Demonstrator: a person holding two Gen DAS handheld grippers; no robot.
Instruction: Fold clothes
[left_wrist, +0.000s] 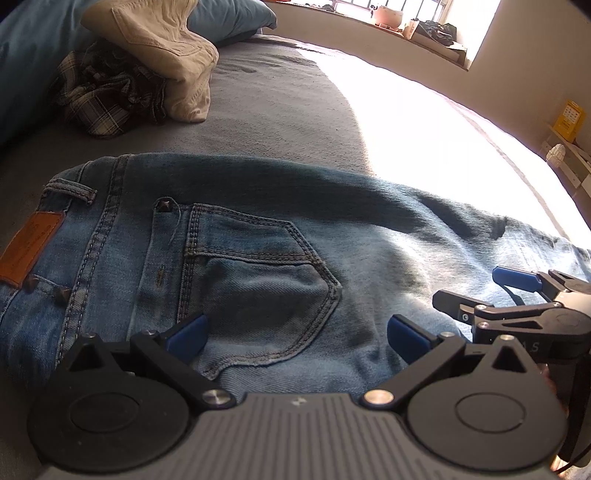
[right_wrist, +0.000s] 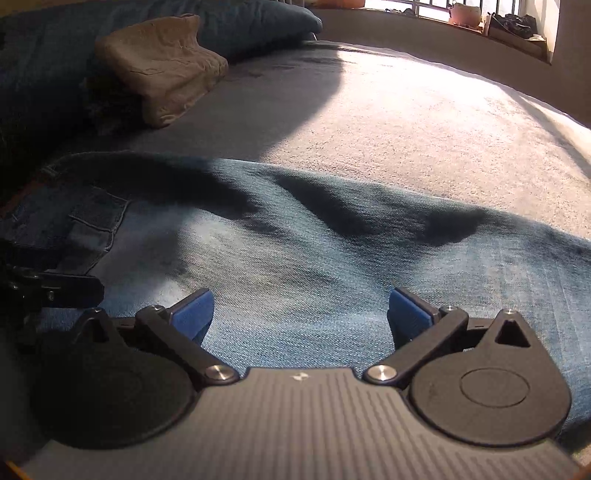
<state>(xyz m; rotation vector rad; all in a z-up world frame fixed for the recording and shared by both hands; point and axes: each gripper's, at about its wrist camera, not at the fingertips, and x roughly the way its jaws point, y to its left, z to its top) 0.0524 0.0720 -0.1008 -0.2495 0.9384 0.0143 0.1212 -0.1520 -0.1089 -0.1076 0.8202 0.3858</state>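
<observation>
left gripper (left_wrist: 295, 336) | black linkage arms | blue fingers (left_wrist: 186, 334) | silver screws | ribbed grey body

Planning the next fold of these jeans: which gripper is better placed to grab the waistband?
Probably the left gripper: it hangs open over the jeans' back pocket, near the waistband. The right gripper, also open, sits over the leg, farther away.

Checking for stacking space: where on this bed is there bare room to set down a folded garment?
Free: the wide grey bedspread beyond the blue denim jeans, running toward the window ledge. Crowded: the far left, where folded beige trousers lean over a crumpled plaid shirt against the blue pillow.
</observation>
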